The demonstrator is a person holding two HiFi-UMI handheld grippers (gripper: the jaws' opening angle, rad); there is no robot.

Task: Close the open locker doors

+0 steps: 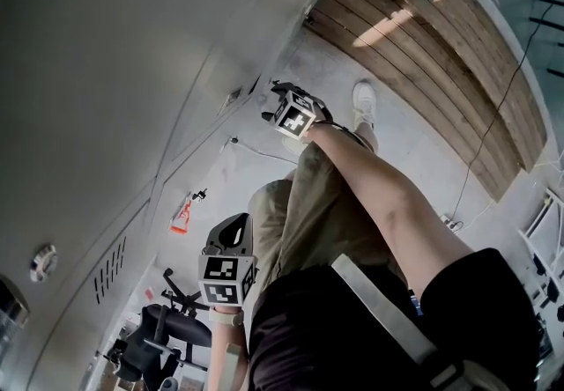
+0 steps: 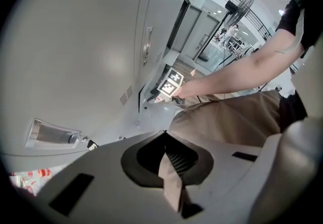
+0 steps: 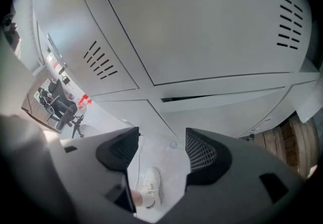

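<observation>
Locker doors (image 3: 202, 41) appear mostly shut; one low door (image 3: 227, 107) stands slightly ajar. Right hand-held gripper (image 3: 161, 137) is apart and empty; left hand-held gripper (image 2: 165, 140) is together.

Lockers (image 1: 132, 72) line the left, wooden planks (image 1: 432, 55) the right. The right gripper (image 1: 271, 103) is just beside the lockers; the left gripper (image 1: 233, 229) sits nearer the camera.
</observation>
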